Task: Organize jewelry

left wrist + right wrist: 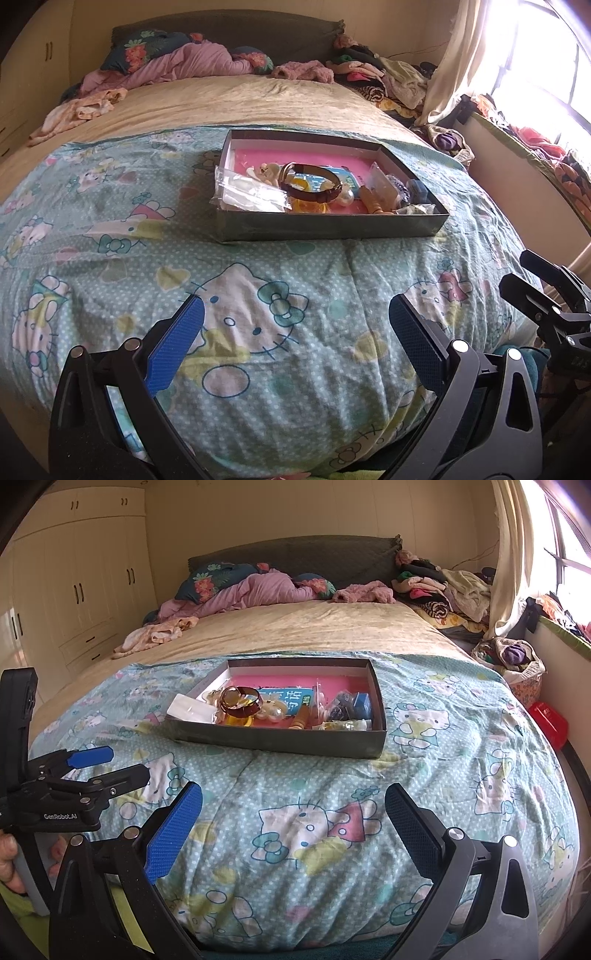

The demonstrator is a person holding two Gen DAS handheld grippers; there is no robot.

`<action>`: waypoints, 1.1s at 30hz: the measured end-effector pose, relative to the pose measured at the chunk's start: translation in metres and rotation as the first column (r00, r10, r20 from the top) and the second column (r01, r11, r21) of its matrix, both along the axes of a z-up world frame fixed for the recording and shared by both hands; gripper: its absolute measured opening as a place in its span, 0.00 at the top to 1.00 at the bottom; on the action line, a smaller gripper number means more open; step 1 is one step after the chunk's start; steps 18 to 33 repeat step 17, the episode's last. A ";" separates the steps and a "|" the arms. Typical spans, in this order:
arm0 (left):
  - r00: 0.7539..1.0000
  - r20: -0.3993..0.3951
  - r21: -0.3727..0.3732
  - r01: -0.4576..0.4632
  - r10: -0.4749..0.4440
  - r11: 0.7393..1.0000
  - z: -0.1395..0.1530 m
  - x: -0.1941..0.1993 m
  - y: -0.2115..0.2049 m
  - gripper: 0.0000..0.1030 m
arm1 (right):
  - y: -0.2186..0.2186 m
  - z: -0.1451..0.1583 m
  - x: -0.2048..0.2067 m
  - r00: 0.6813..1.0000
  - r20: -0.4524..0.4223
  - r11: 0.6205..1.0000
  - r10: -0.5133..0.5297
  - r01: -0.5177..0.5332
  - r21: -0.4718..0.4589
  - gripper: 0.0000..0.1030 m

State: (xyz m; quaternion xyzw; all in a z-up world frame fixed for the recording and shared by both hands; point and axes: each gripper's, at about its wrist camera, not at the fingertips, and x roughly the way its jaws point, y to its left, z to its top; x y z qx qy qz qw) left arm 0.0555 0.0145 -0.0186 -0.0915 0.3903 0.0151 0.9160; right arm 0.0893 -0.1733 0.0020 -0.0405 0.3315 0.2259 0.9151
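A shallow dark box point(332, 230) point(280, 740) with a pink lining sits on the cat-print blanket. Inside lie a dark brown bangle point(312, 184) point(242, 701), a large pearl point(345, 201), clear plastic bags point(251, 194), a wooden piece point(371, 201) and small blue and dark items point(351, 705). My left gripper point(295, 332) hovers open over the blanket, well short of the box, with nothing between its fingers. My right gripper point(293, 812) is open too, equally far from the box. The left gripper point(99, 764) also shows at the left of the right wrist view, held by a hand point(7, 864).
The cat-print blanket point(258, 295) covers the near half of a bed. Piled clothes point(436, 583) and pillows point(207, 581) lie at the far end. A wardrobe point(74, 590) stands left. A curtain point(511, 554), window, basket point(517, 661) and red object point(548, 718) are right.
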 end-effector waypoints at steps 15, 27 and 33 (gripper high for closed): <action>0.846 -0.043 0.032 -0.530 0.531 0.847 -0.036 0.065 0.207 0.09 | -0.087 -0.030 0.115 0.964 -0.028 0.959 -0.265 0.260 -0.112 0.04; 0.804 -0.034 0.037 -0.593 0.594 0.805 -0.045 0.079 0.244 0.09 | -0.121 -0.044 0.155 0.934 -0.079 0.935 -0.348 0.340 -0.100 0.04; 0.804 -0.034 0.037 -0.593 0.594 0.805 -0.045 0.079 0.244 0.09 | -0.121 -0.044 0.155 0.934 -0.079 0.935 -0.348 0.340 -0.100 0.04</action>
